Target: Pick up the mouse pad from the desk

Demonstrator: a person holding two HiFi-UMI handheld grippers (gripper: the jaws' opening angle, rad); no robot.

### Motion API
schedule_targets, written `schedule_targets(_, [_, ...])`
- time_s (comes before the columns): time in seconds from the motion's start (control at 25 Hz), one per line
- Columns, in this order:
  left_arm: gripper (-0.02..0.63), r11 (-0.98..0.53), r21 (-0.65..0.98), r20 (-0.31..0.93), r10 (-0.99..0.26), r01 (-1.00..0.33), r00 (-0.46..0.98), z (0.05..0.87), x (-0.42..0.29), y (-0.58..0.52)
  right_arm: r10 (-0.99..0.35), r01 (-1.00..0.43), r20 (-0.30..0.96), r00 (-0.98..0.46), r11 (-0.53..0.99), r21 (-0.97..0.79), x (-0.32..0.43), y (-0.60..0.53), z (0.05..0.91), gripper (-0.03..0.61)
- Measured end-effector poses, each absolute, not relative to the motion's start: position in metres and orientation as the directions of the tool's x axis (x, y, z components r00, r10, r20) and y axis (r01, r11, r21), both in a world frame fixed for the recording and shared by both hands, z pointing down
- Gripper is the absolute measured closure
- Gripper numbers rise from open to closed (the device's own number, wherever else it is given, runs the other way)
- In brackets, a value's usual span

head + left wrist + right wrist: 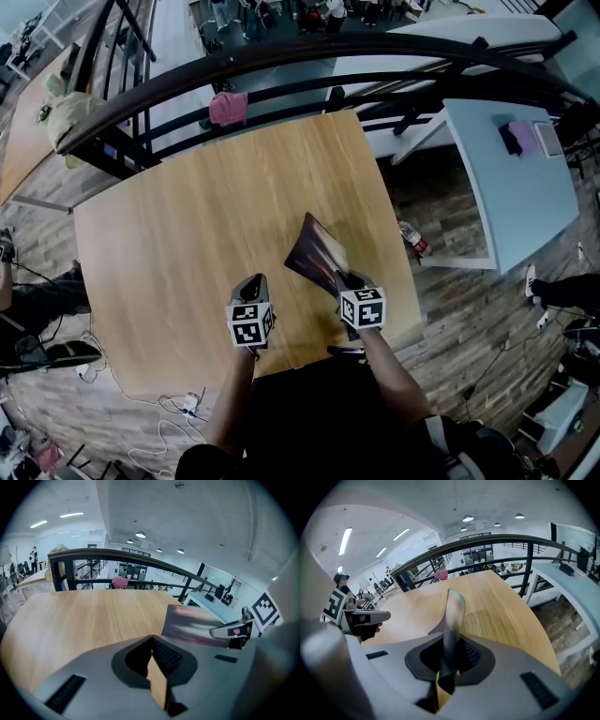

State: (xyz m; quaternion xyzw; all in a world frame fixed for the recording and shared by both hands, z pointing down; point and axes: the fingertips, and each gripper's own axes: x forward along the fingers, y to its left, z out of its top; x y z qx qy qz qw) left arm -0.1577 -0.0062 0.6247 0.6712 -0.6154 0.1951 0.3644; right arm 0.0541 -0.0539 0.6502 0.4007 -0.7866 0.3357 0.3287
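Right gripper view: mouse pad (pixel 453 613) is gripped edge-on by right tool (pixel 450 656), tilted above desk (pixel 501 606); left tool (pixel 152 644) is clenched, jaws together.

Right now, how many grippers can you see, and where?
2. The left gripper is over the desk, shut and empty. The right gripper beside it is shut on the tilted-up mouse pad. No others show.

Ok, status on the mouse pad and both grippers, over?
Right gripper shut on mouse pad; pad tilted, looks clear of the desk. Left gripper shut, empty. Nothing blocking the lift.
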Motion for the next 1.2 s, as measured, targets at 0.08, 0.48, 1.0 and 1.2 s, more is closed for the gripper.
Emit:
schedule_targets(0.08, [0.591,0.037,0.258,0.692,-0.705,-0.965,0.157,0.616,-0.162,-0.002,-0.413,-0.848,0.782,-0.467,0.460,-0.264,0.049,-0.053,0.645,0.534])
schedule_targets(0.48, [0.591,0.111,0.235,0.607,-0.792,-0.966,0.057,0.573,-0.183,0.023,-0.425,-0.830,0.759,-0.493,0.492,-0.263,0.034,-0.044,0.627,0.534])
schedule_targets(1.0, [0.591,0.094,0.241,0.549,-0.834,-0.966,0.056,0.536,-0.181,0.051,-0.461,-0.800,0.703,-0.541,0.540,-0.262,0.012,-0.025,0.592,0.535])
schedule_targets(1.2, [0.591,0.079,0.233,0.518,-0.854,-0.969,0.055,0.519,-0.183,0.053,-0.492,-0.792,0.663,-0.564,0.549,-0.266,0.003,-0.023,0.572,0.535])
